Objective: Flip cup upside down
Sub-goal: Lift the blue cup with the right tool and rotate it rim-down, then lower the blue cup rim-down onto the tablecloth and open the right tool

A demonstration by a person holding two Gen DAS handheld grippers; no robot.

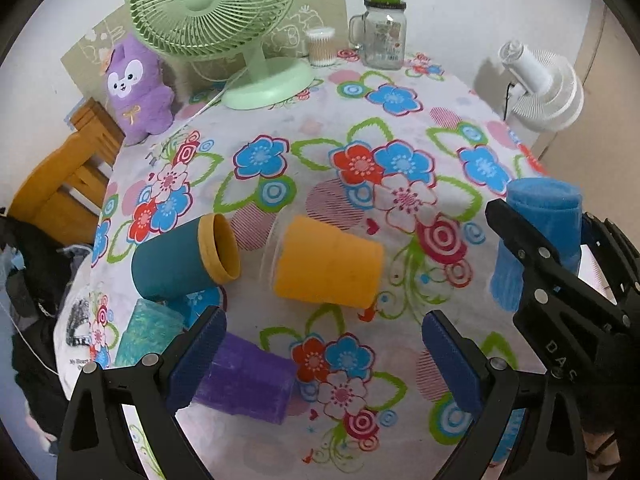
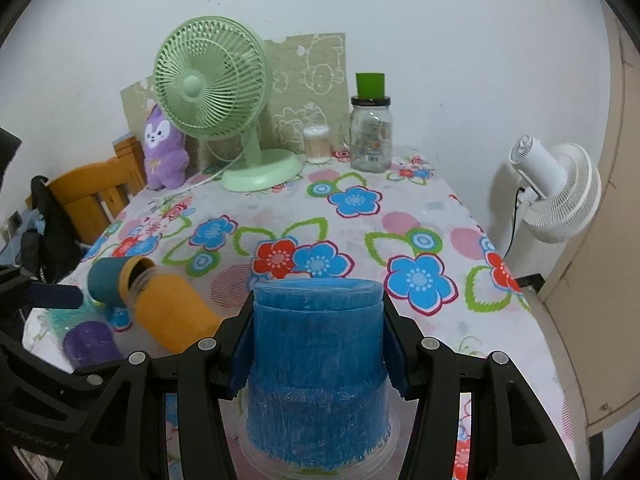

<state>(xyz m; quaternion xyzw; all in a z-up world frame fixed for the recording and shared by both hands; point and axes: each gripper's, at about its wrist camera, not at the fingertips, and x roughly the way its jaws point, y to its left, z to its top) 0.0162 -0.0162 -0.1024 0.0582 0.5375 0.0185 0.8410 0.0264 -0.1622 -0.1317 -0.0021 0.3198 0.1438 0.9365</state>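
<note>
Your left gripper point(image 1: 324, 344) hangs with fingers spread over the purple cup point(image 1: 248, 380), low in frame. Your right gripper point(image 2: 318, 354) clamps the blue cup point(image 2: 316, 364), bottom centre, mouth down on the floral tablecloth point(image 2: 360, 220).

We're in a home, prob. a bedroom or living corner — table w/ a flowered tablecloth point(image 2: 400, 216) pushed to a white wall. On it we see a green desk fan point(image 2: 216, 96), purple plush toy point(image 2: 164, 148), glass jar point(image 2: 371, 136), cotton swabs point(image 2: 316, 143) — plus a wooden chair point(image 2: 92, 196) and white floor fan point(image 2: 560, 192) beside.
</note>
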